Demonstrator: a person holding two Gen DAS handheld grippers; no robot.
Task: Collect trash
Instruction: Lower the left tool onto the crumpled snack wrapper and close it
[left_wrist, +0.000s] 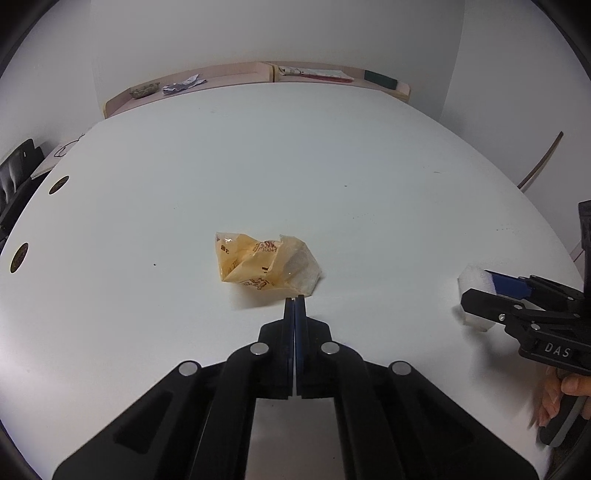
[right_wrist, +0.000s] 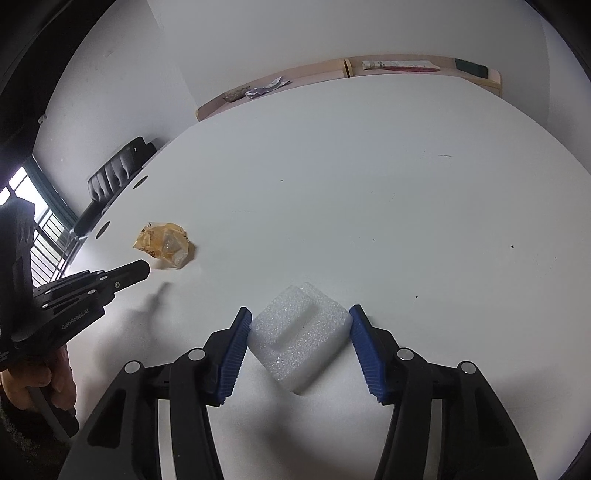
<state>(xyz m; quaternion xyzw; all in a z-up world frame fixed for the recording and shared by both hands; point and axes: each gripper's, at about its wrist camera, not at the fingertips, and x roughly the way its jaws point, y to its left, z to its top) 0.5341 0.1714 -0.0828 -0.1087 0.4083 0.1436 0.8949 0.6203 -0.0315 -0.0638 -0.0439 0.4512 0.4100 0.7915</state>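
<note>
A crumpled yellow plastic wrapper (left_wrist: 264, 267) lies on the white table (left_wrist: 332, 166), just beyond my left gripper (left_wrist: 295, 300), which is shut and empty, its tips almost at the wrapper's near edge. The wrapper also shows in the right wrist view (right_wrist: 164, 245), with the left gripper (right_wrist: 142, 266) beside it. A white foam block (right_wrist: 301, 336) lies on the table between the blue pads (right_wrist: 236, 347) of my right gripper (right_wrist: 301, 314). The jaws stand open around the block, each pad close to or touching a side. In the left wrist view the right gripper (left_wrist: 476, 291) and foam (left_wrist: 476, 280) show at the right.
A pale shelf (left_wrist: 240, 74) along the far wall holds crumpled paper (left_wrist: 183, 84), papers and a dark green object (left_wrist: 380, 78). A black chair (right_wrist: 114, 171) stands at the table's left edge. Two round grommets (left_wrist: 59, 184) sit in the table near that edge.
</note>
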